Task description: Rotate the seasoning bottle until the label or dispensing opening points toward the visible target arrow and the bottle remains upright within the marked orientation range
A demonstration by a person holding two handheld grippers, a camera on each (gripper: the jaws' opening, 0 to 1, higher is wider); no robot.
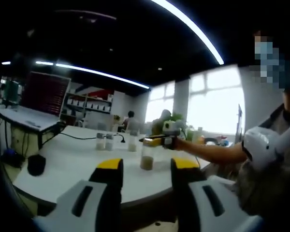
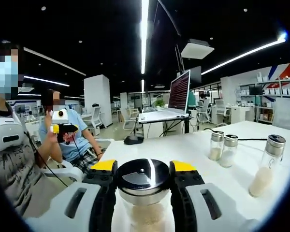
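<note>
In the right gripper view, the right claw (image 2: 143,186) sits at 6 o'clock with its yellow-tipped jaws closed against both sides of the seasoning bottle (image 2: 143,193), just under its shiny black cap. The bottle stands upright on the white counter (image 2: 193,150), pale grains showing through the glass below the jaws. Farther out, at 3 o'clock, a taller shaker (image 2: 267,164) stands near the counter's edge, and a pair of small shakers (image 2: 223,148) stand side by side just left of it. A black mouse (image 2: 134,139) lies at the counter's far end, near a monitor (image 2: 180,90) at 12 o'clock. At 9 o'clock the left claw (image 2: 63,128) is raised well away from the counter.

In the left gripper view, the left claw (image 1: 146,166) rises from 6 o'clock, its jaws spread wide and holding nothing. Beyond the gap, the seasoning bottle (image 1: 147,155) stands upright on the counter (image 1: 72,159), gripped at its top by the right claw (image 1: 154,140) reaching in from 3 o'clock. Three more shakers (image 1: 106,141) stand farther back.
</note>
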